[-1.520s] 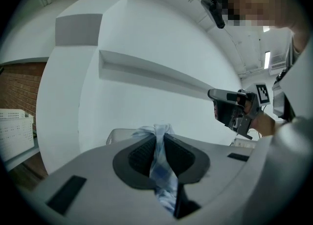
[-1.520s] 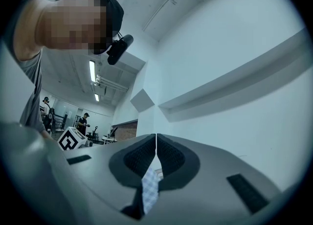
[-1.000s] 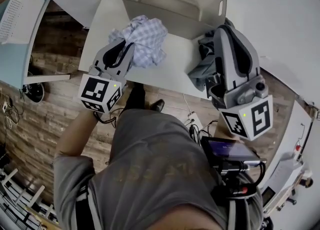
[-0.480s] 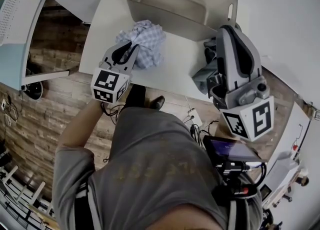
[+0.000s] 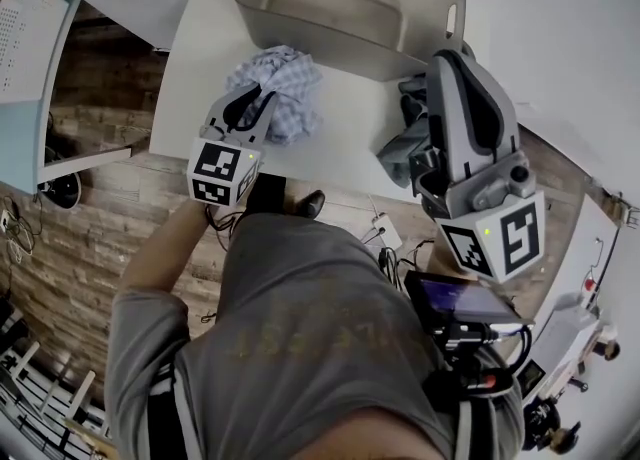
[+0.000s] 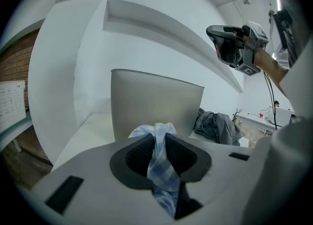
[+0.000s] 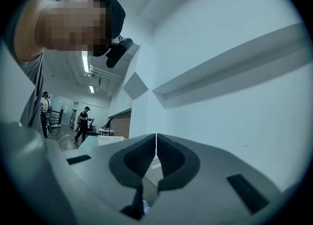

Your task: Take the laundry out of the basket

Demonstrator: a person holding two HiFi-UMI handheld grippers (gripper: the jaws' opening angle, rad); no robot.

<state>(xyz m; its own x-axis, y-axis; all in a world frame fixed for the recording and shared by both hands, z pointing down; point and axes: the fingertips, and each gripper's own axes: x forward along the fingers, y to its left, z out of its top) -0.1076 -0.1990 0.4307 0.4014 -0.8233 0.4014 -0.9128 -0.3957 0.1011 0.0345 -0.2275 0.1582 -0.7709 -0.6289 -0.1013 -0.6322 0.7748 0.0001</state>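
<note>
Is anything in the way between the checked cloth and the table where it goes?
No, nothing visible. The checked cloth seems to rest on the white table already, in front of the basket. The jaws of the left gripper have just been opening, with the cloth between them.

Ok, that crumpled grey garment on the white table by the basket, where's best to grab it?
I'd pinch a raised fold atop the crumpled grey garment, coming from above on the near-edge side of the white table: it lies in a loose heap with ridges standing up, and the beige plastic basket stands close behind.
</note>
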